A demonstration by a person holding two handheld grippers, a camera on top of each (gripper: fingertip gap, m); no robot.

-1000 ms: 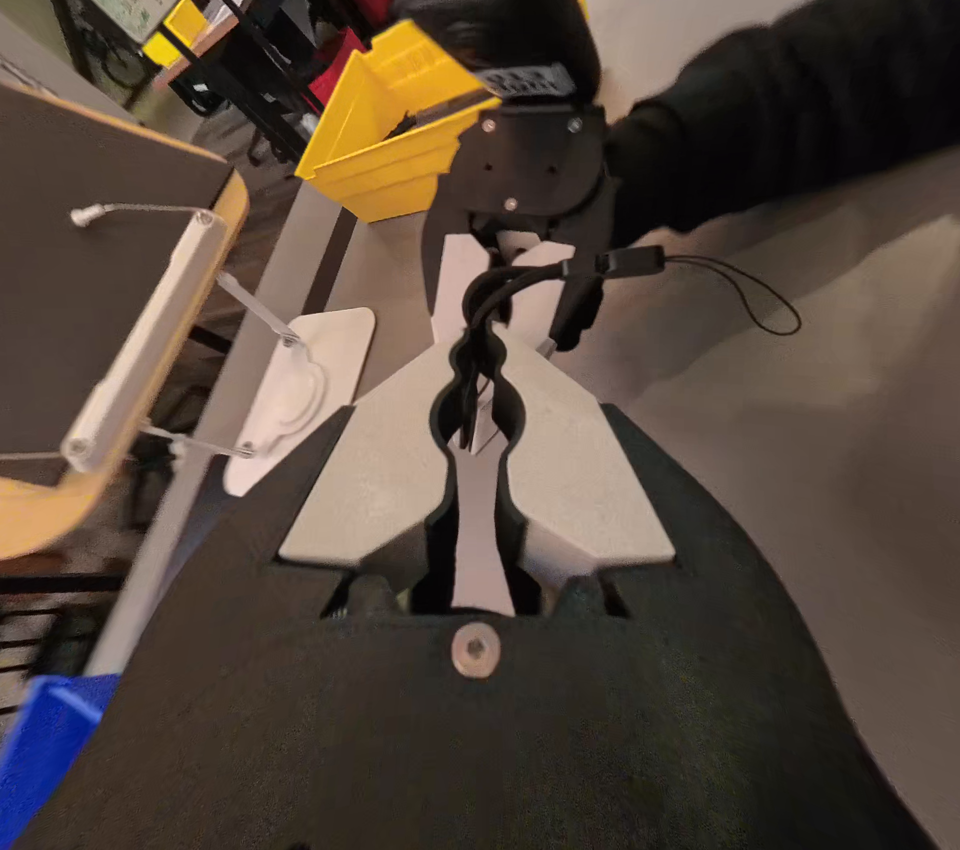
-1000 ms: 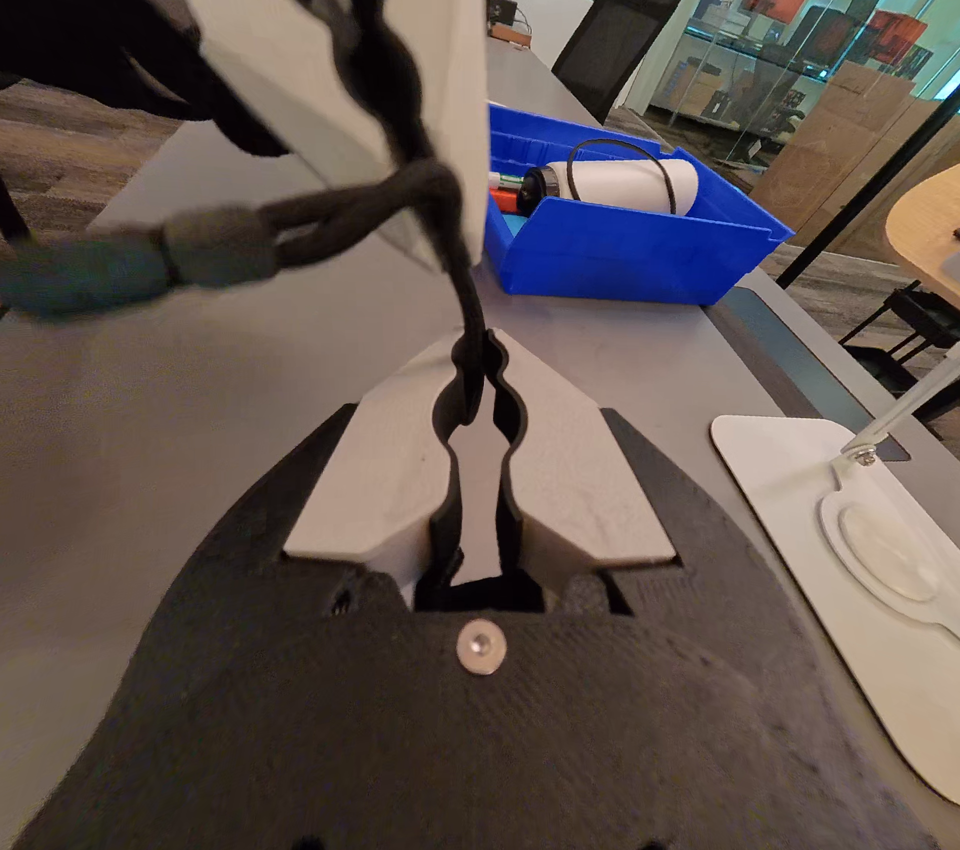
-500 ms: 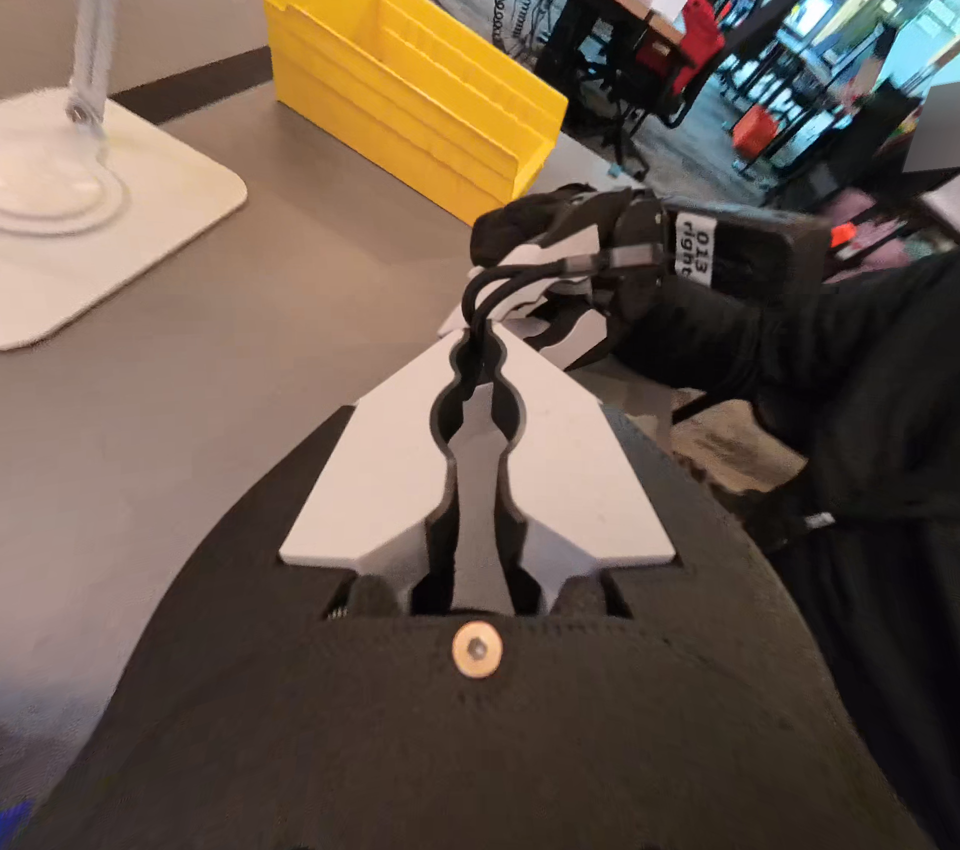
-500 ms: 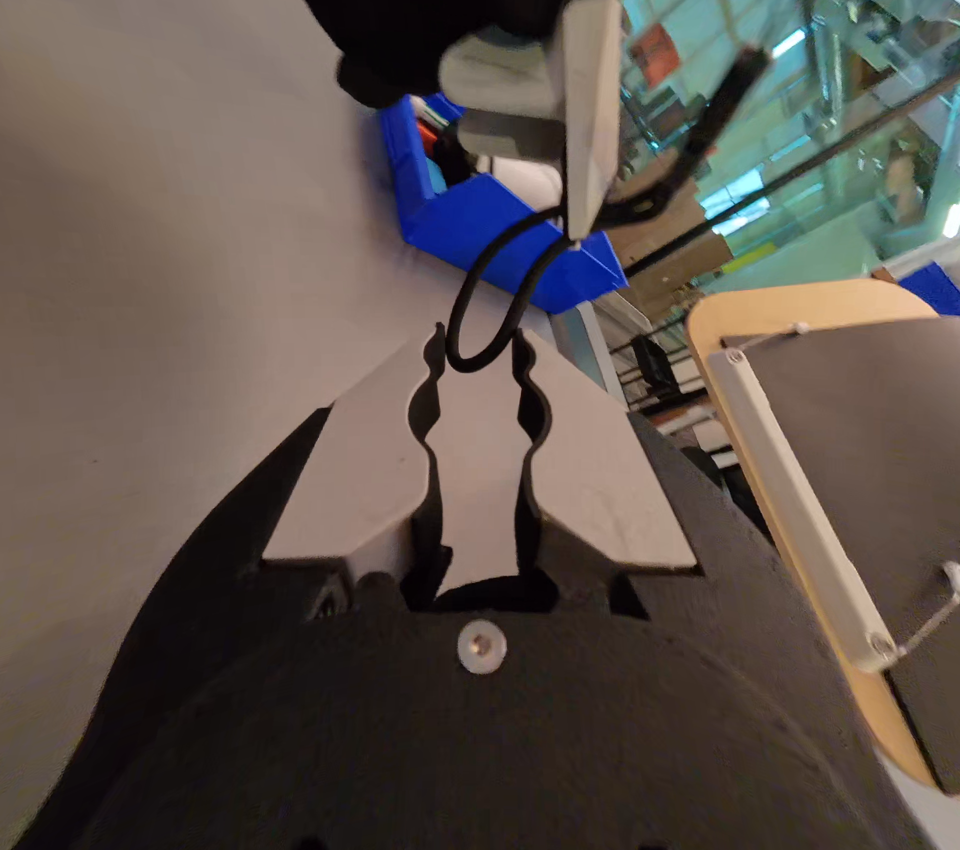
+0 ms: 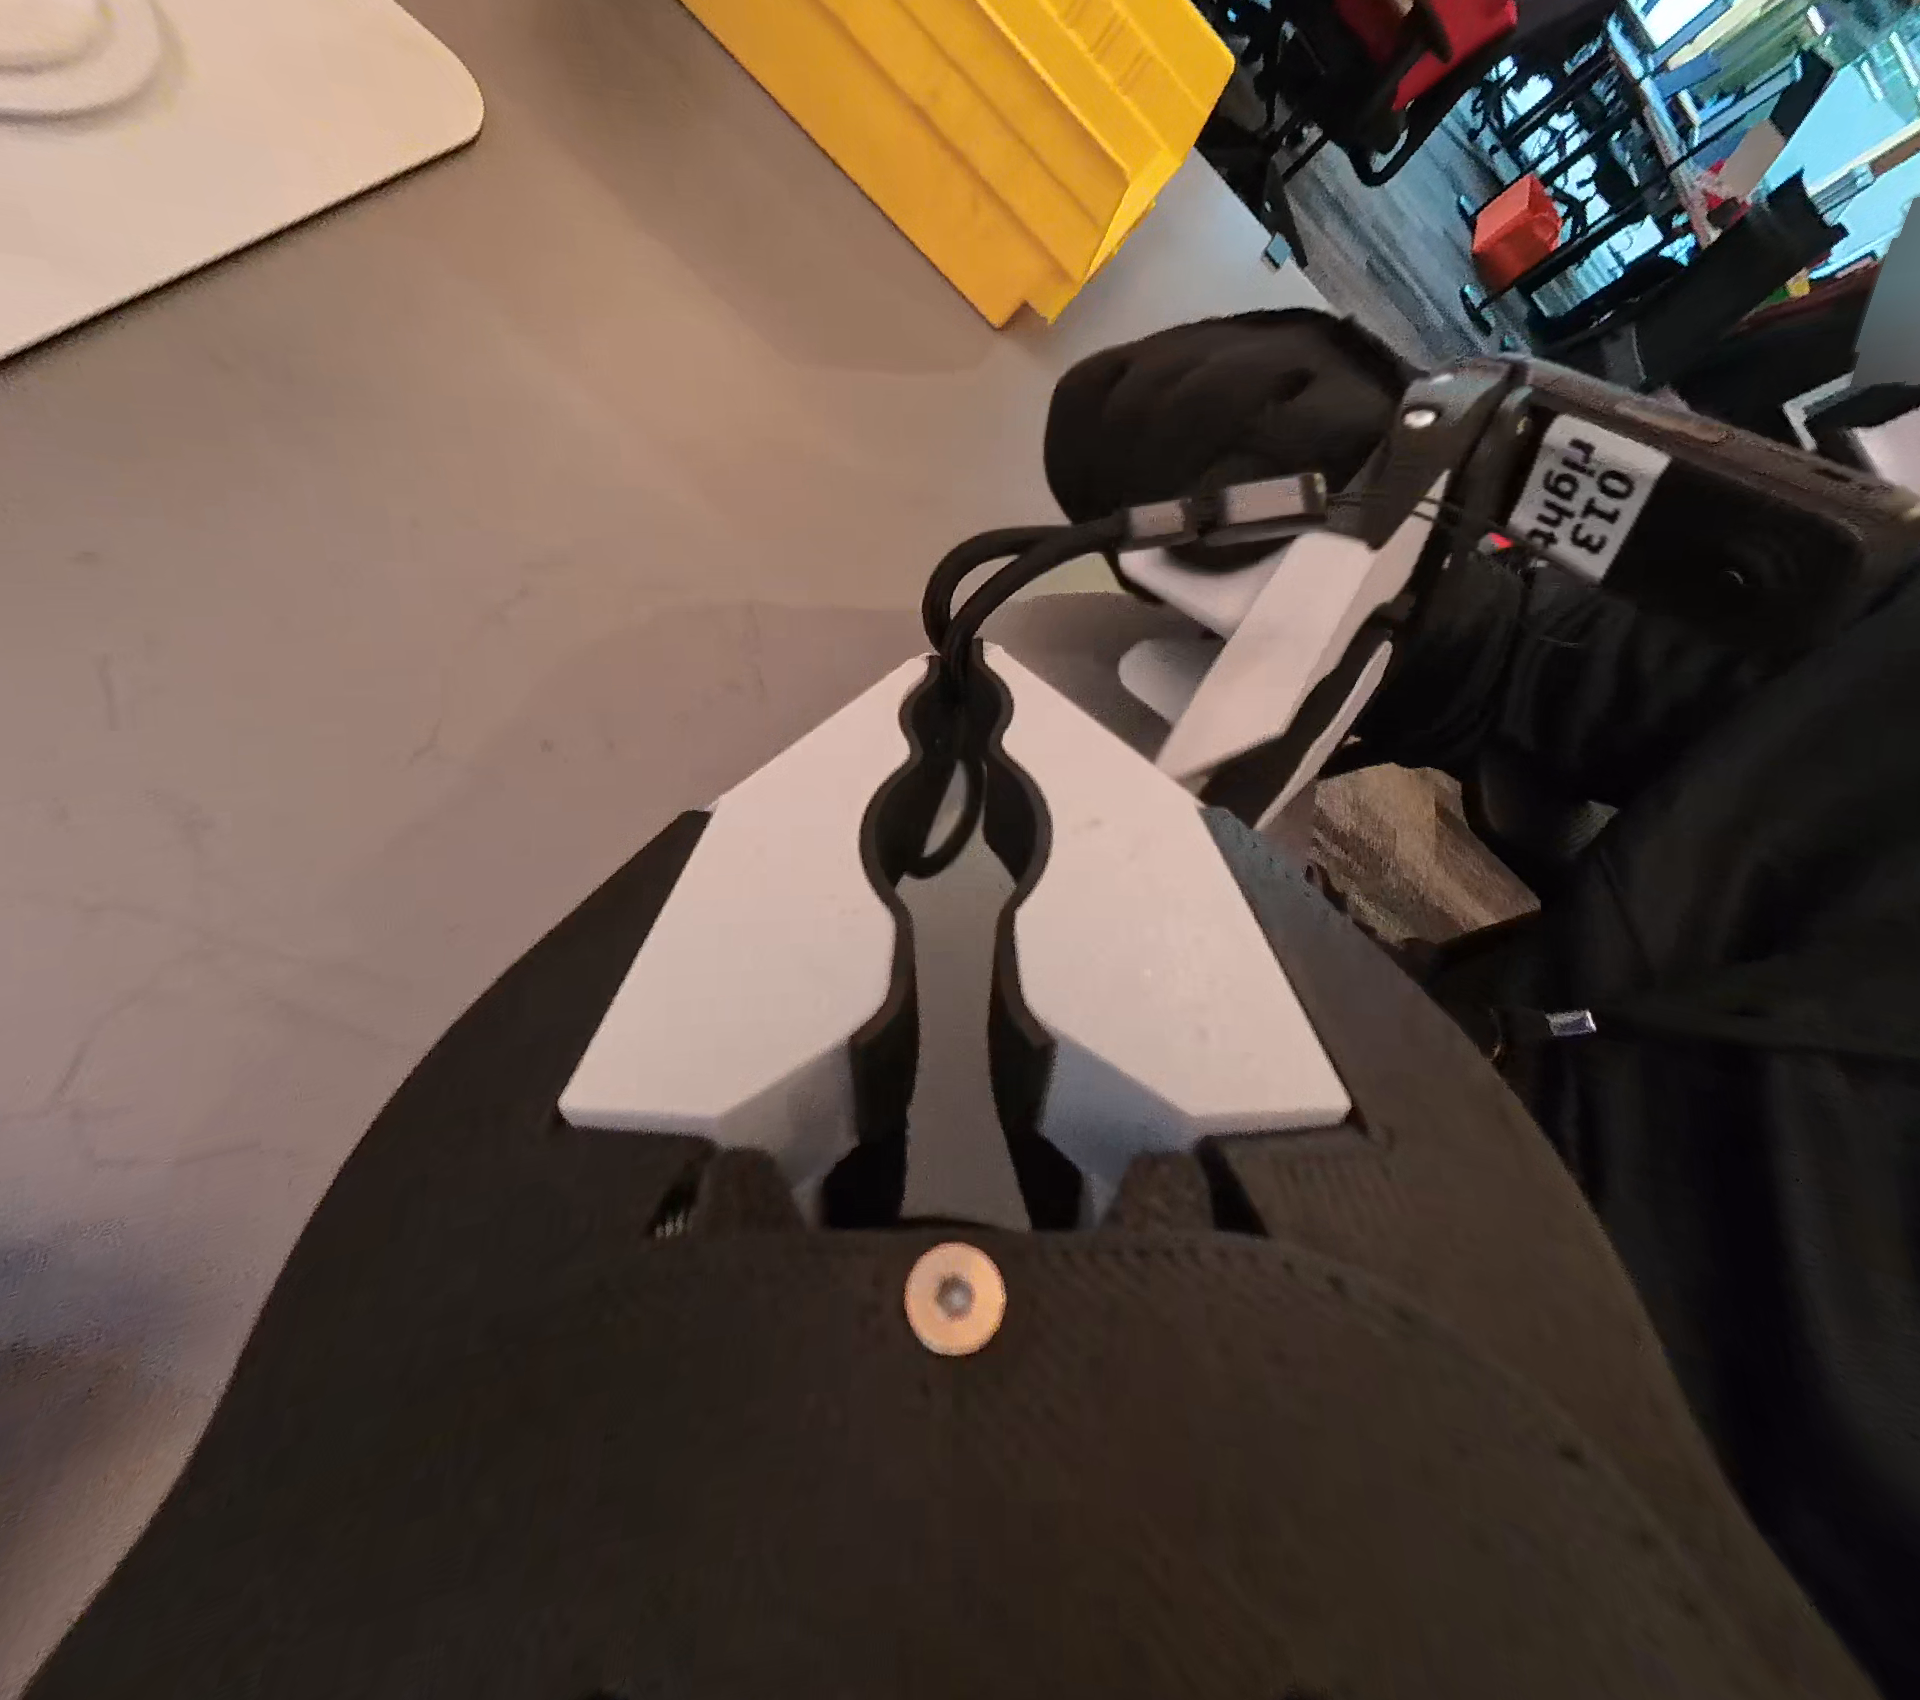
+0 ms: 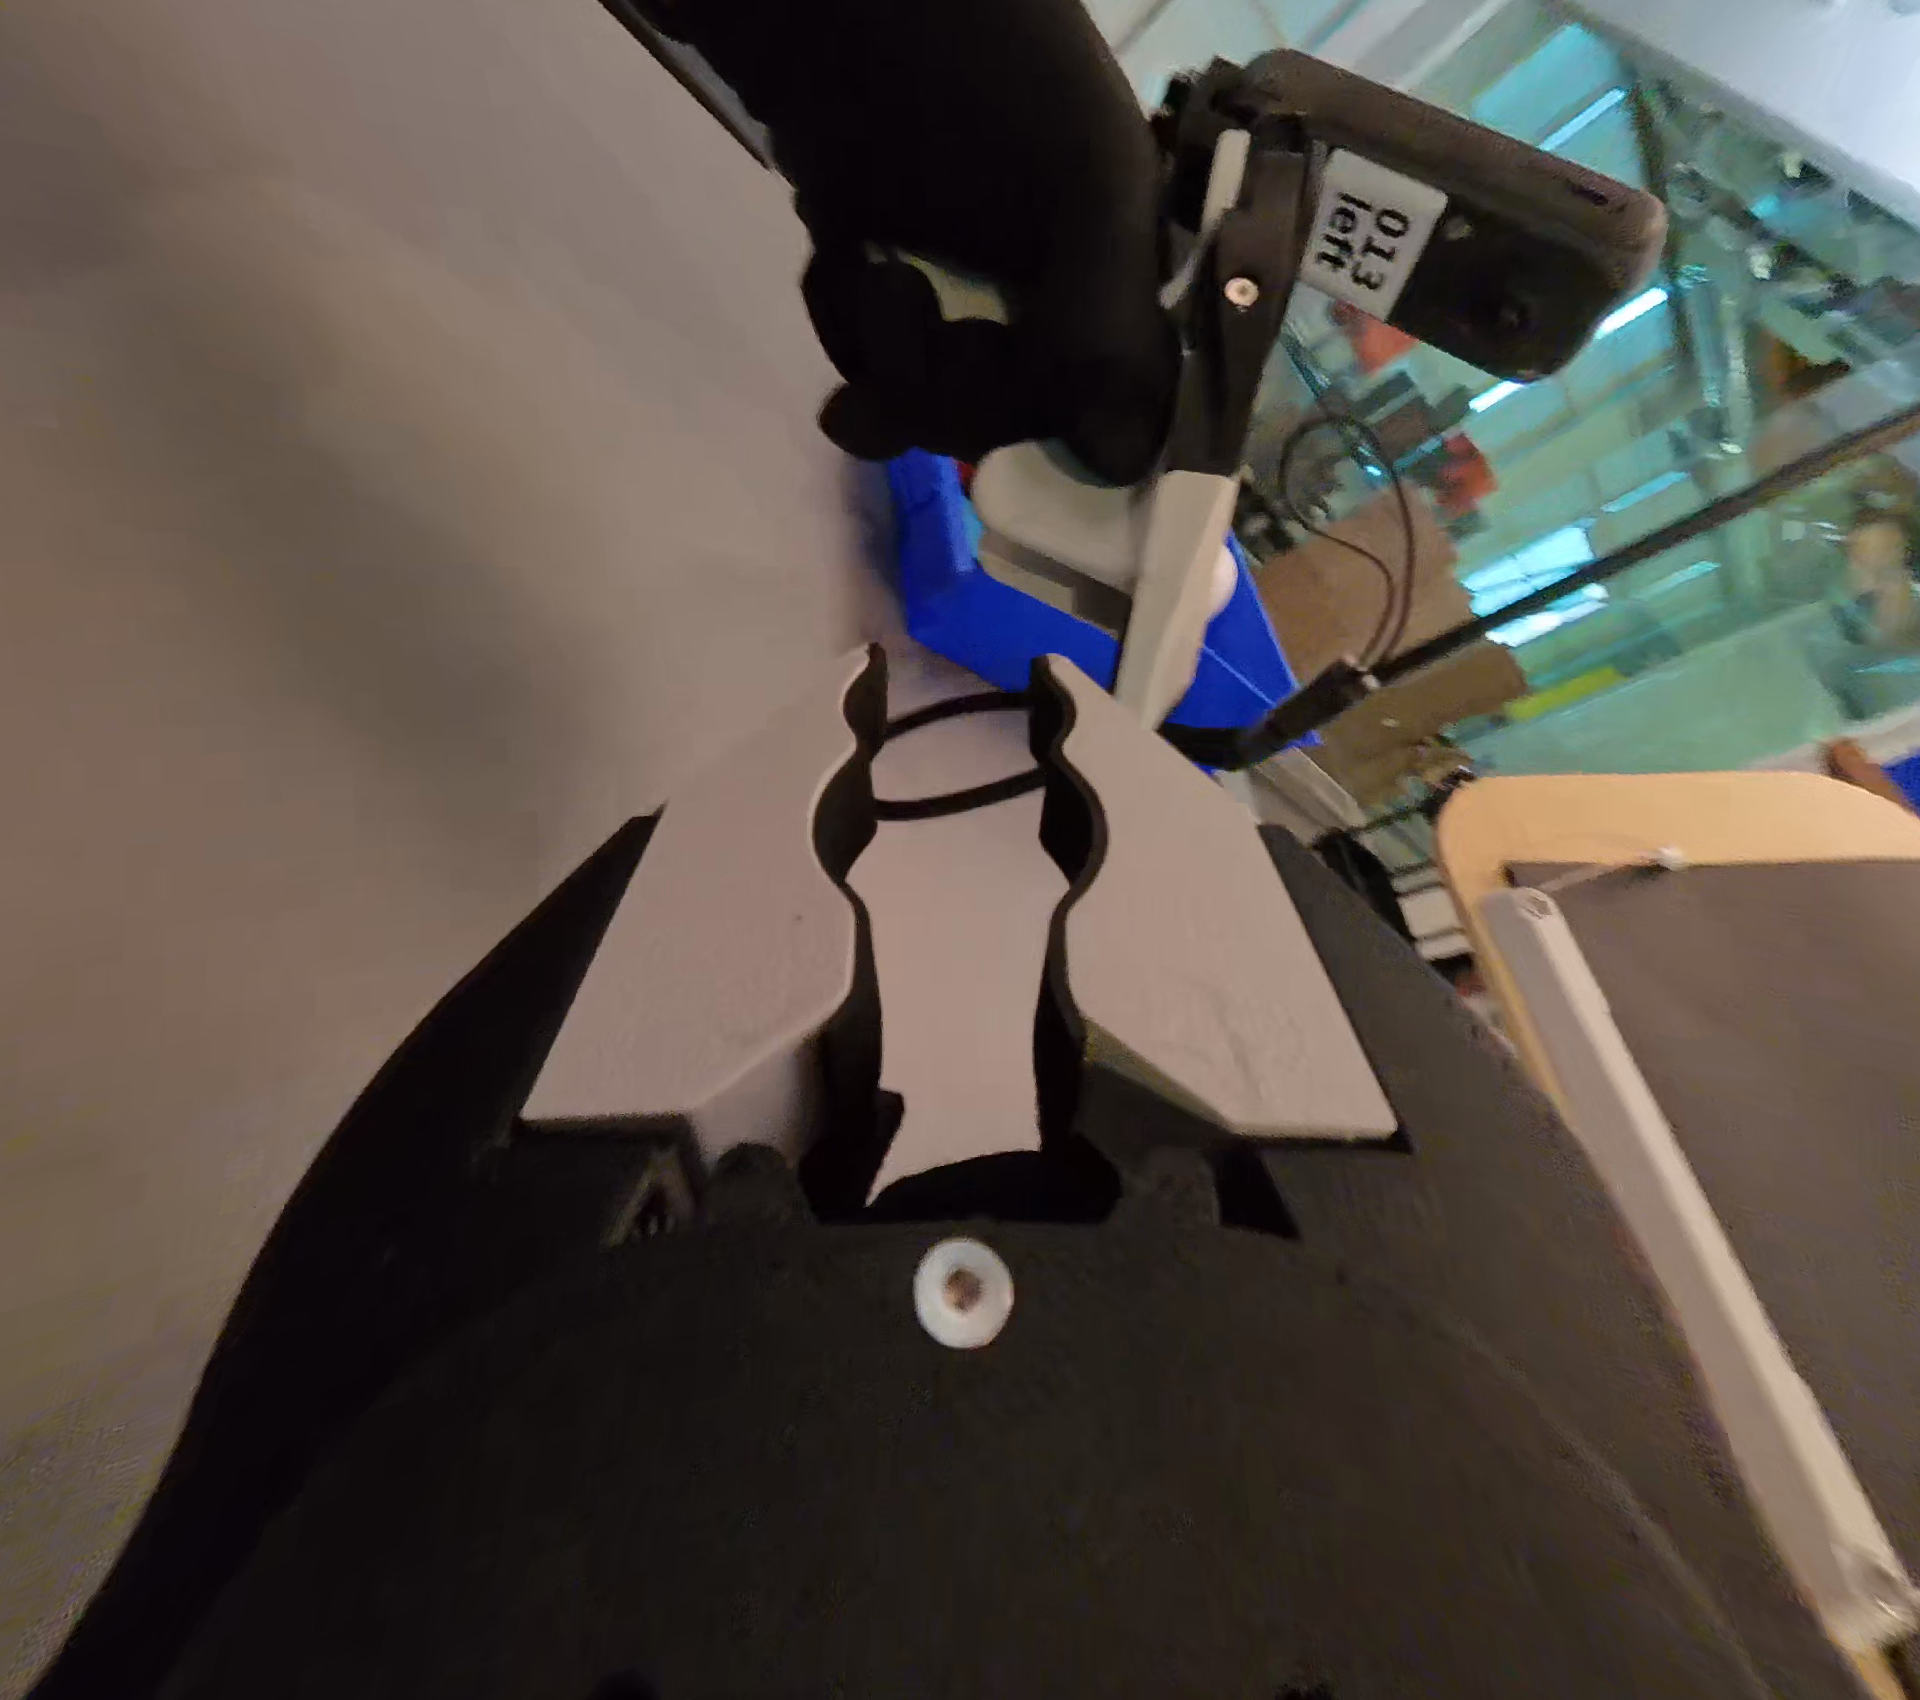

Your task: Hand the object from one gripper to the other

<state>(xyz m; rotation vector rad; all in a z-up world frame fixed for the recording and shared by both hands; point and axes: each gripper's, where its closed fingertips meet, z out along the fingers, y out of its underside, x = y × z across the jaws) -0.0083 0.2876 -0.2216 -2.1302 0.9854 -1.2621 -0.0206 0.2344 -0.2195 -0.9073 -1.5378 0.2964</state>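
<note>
the grey tabletop [image 5: 436, 570] spreads under both wrist views; a yellow bin [image 5: 894, 19] stands on it at the far side in the left view, with a white stand base [image 5: 239, 92] off to its left; a blue bin [image 6: 997, 611] sits behind the tips in the right view; a black-gloved hand [image 6: 935, 196] grips the left tool there; the left tongs [image 5: 954, 684] are pinched together on the black cord [image 5: 997, 570], whose looped end sits in their notches and whose plug end [image 5: 1226, 507] reaches toward the right tool; the right tongs [image 6: 956, 694] stand apart, with the cord's thin loop crossing the gap between them.
</note>
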